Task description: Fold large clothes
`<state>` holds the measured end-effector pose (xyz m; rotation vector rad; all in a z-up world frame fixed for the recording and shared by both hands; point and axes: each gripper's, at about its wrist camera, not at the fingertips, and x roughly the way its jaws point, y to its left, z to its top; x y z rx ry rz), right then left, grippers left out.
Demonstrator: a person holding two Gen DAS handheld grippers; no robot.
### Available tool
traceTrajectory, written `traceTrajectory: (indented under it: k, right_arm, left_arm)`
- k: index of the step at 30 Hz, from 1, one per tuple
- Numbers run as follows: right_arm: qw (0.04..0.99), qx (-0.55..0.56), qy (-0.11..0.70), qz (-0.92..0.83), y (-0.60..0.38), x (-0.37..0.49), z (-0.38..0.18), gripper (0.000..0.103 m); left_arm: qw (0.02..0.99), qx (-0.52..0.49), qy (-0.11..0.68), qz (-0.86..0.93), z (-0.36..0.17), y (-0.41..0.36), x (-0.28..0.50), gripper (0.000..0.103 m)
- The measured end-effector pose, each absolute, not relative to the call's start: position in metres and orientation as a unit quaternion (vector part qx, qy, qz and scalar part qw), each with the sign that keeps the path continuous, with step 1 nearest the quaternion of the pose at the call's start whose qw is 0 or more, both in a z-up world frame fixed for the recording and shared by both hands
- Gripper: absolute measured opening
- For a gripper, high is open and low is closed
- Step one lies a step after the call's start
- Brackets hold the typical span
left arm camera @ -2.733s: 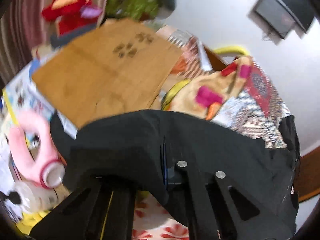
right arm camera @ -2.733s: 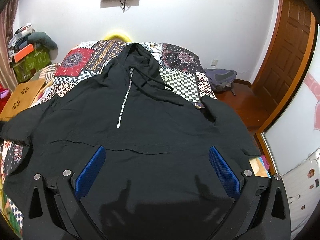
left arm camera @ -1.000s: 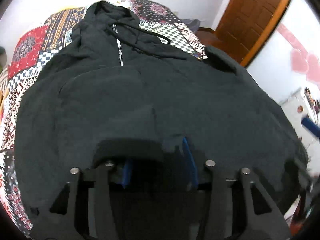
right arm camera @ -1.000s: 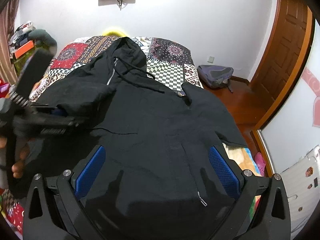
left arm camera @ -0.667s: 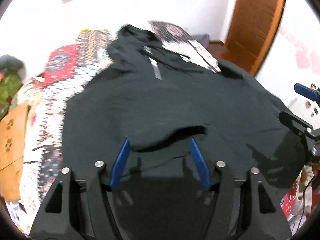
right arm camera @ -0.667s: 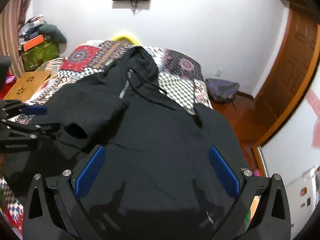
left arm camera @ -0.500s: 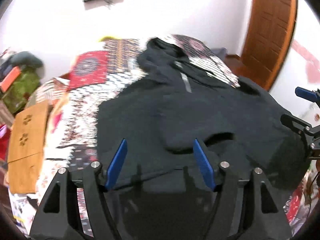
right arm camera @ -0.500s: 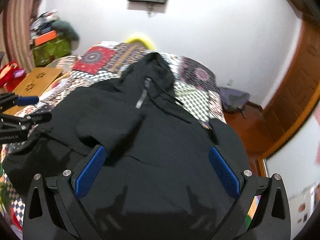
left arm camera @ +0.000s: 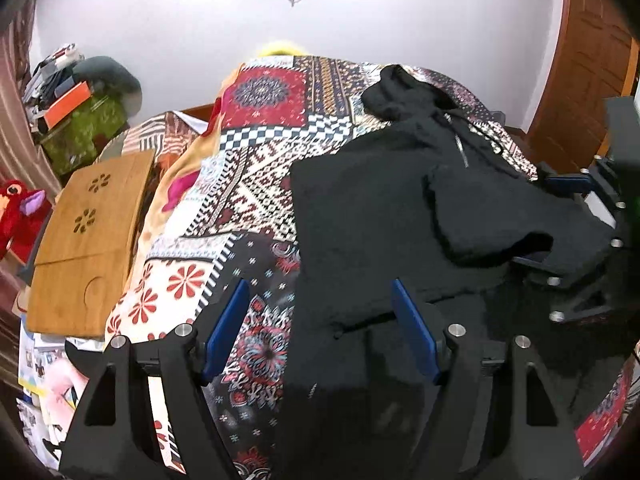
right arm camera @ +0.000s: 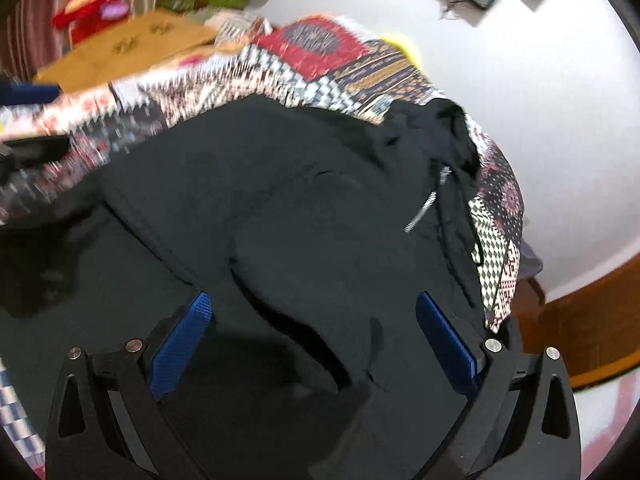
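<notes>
Your black hoodie (left arm camera: 360, 216) lies spread on the patchwork bedspread (left arm camera: 256, 184), and its long axis runs from the hem just under your grippers up toward the white wall (left arm camera: 160, 32), with the hood (left arm camera: 404, 92) at the far end, toward the wall. The short zip (left arm camera: 460, 146) sits just below the hood and follows the same line. One sleeve (left arm camera: 484, 220) is folded across the chest, its open cuff facing the right side of the left wrist view. The hoodie's left edge makes a fairly straight line down the bedspread in that view.

Your left gripper (left arm camera: 320, 328) has just been opening; its blue pads (left arm camera: 226, 324) now stand well apart with nothing pinched. It hangs over the hoodie's left edge: one pad over the bedspread, the other over black cloth. Whether either pad touches the fabric, you cannot tell from here.

Your right gripper (right arm camera: 320, 340) is spread wide too, both pads clear, looking down on the folded sleeve and the hoodie's chest. That view is tilted and smeared, so fine contact is hard to read, but no cloth is clamped between the pads. In the left wrist view, the right gripper shows at the far right edge, beside the sleeve's cuff, one blue pad visible.

A wooden lap tray (left arm camera: 88, 240) lies off the bedspread's left side, and a red plush toy (left arm camera: 20, 216) sits beyond it.
</notes>
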<state>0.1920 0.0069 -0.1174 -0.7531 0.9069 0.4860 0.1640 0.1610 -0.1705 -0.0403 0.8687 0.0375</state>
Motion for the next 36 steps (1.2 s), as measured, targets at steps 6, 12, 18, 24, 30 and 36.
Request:
traceTrajectory:
  k: [6, 12, 18, 24, 30, 36]
  right_arm:
    - [0.773, -0.384, 0.458, 0.212, 0.017, 0.214, -0.153, 0.083]
    - [0.777, -0.392, 0.444, 0.212, 0.020, 0.220, -0.158, 0.069]
    - [0.773, -0.391, 0.445, 0.226, 0.017, 0.216, -0.158, 0.029]
    - [0.818, -0.319, 0.429, 0.213, -0.016, 0.227, -0.127, 0.017]
    - [0.861, -0.210, 0.423, 0.187, -0.067, 0.243, -0.076, 0.015]
    - [0.871, -0.126, 0.444, 0.167, -0.119, 0.250, -0.070, 0.015]
  left_arm:
    - [0.903, -0.025, 0.427, 0.020, -0.184, 0.172, 0.164, 0.073]
    - [0.900, -0.040, 0.434, 0.021, -0.193, 0.176, 0.168, 0.073]
    - [0.897, -0.038, 0.441, 0.018, -0.195, 0.169, 0.172, 0.073]
    - [0.898, -0.027, 0.439, 0.015, -0.190, 0.158, 0.176, 0.073]
    - [0.901, -0.022, 0.432, 0.013, -0.180, 0.144, 0.179, 0.073]
    - [0.905, -0.011, 0.426, 0.007, -0.170, 0.129, 0.179, 0.073]
